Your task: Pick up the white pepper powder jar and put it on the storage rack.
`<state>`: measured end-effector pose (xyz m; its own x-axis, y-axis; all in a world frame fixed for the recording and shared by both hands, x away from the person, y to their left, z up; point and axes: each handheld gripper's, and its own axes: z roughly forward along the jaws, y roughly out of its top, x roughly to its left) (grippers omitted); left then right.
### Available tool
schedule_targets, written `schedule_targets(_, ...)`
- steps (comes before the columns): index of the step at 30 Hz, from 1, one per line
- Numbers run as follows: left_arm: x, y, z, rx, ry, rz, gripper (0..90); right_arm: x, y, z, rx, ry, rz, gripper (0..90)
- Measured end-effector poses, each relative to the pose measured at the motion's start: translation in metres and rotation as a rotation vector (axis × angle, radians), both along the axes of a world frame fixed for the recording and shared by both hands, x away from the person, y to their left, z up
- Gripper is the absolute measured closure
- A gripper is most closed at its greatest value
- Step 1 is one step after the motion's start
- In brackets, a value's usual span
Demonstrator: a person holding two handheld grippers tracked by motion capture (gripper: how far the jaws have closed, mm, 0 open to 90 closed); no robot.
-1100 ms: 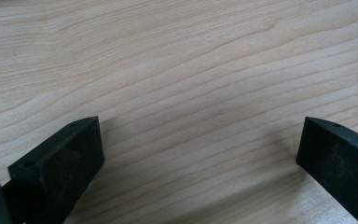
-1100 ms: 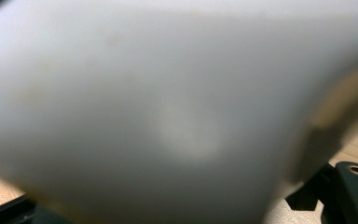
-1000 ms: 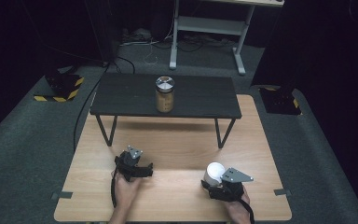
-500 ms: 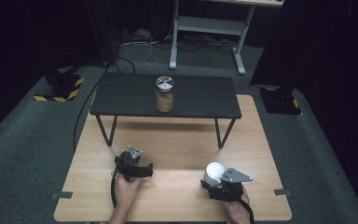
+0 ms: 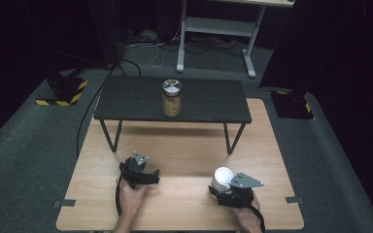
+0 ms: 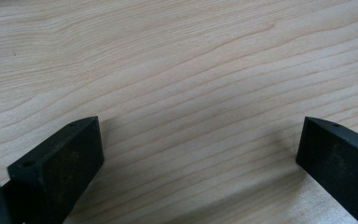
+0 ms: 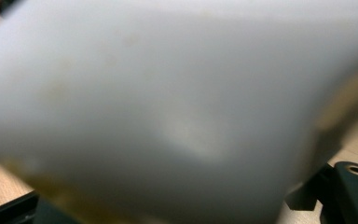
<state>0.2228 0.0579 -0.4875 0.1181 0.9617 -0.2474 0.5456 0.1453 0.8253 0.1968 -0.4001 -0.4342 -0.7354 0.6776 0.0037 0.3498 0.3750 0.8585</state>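
High view: right claw (image 5: pixel 219 187) clenched on white cup (image 5: pixel 222 176); left claw (image 5: pixel 135 162) released, over table (image 5: pixel 184 155)

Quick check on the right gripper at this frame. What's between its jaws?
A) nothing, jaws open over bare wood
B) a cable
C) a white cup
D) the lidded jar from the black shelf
C: in the high view the right gripper is closed on a white cup near the wooden table's front edge, and the cup's white wall sits right up against its own camera, while the jar stands on the black shelf.
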Motion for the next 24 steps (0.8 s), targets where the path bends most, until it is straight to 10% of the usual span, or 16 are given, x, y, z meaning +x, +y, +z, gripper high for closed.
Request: schedule_targets(24,0.000,0.000,0.000,0.000,0.000,0.000,0.4,0.015,0.001,0.031,0.000,-0.008,0.051,30.8)
